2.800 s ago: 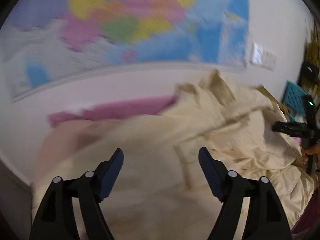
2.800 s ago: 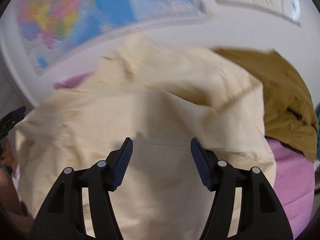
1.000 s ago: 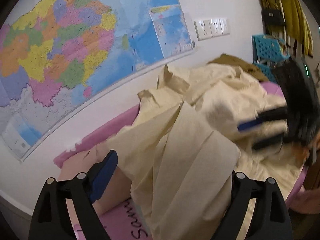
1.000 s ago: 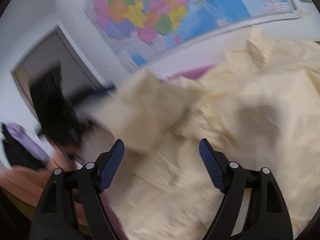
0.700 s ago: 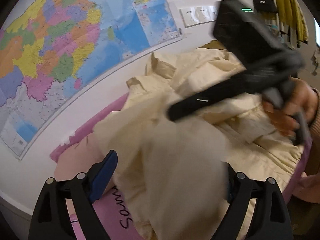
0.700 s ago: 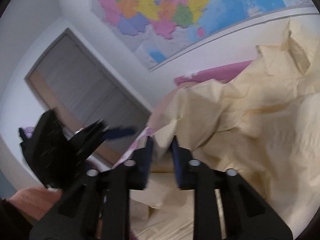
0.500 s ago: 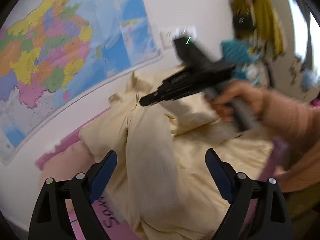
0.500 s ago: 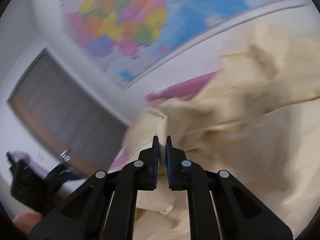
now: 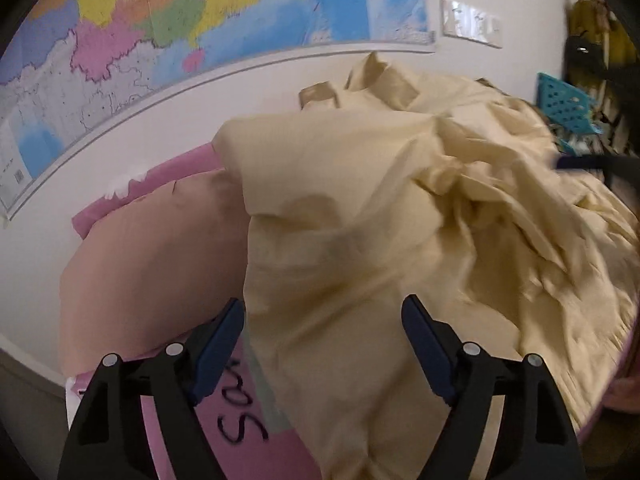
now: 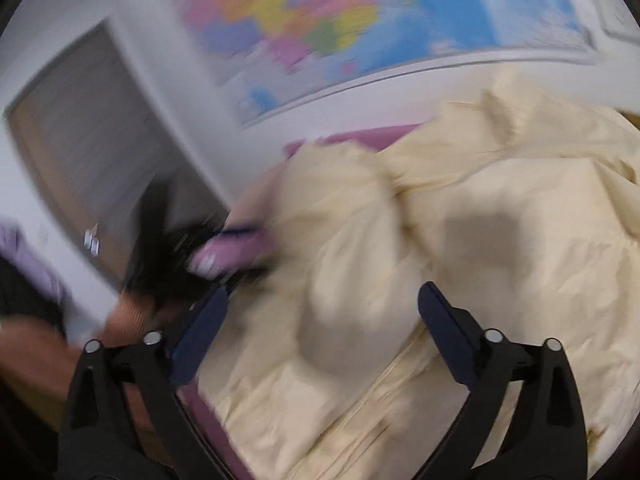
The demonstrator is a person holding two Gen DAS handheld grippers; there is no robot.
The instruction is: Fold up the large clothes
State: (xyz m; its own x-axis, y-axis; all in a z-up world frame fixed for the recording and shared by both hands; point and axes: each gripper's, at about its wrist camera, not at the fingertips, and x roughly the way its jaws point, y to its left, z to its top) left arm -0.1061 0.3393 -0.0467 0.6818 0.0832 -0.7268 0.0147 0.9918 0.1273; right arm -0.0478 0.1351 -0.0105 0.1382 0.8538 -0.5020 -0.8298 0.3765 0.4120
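Observation:
A large cream garment (image 9: 380, 200) lies rumpled on a pink bed sheet (image 9: 168, 176), with one long fold draped toward me. My left gripper (image 9: 324, 340) hovers over that fold. Its jaws are closing but still wide, and the cloth lies under the gap without either pad pressing on it. In the right wrist view, the same cream garment (image 10: 440, 260) fills the frame below my right gripper (image 10: 320, 328). Its jaws are opening wide and grip nothing. The right gripper's blue tip (image 9: 592, 162) shows at the far right of the left wrist view. The left gripper (image 10: 172, 256) is a dark blur.
A beige pillow (image 9: 152, 264) lies left of the garment. A wall map (image 9: 200, 20) and sockets (image 9: 470, 28) hang behind the bed. A teal basket (image 9: 564, 100) stands at the far right. A door (image 10: 80, 160) and a person's hand (image 10: 120, 312) are at the left.
The right gripper, shut on a cream fold half a second ago, now stands wide and the fold has dropped onto the bed. The left gripper has sunk toward the cloth.

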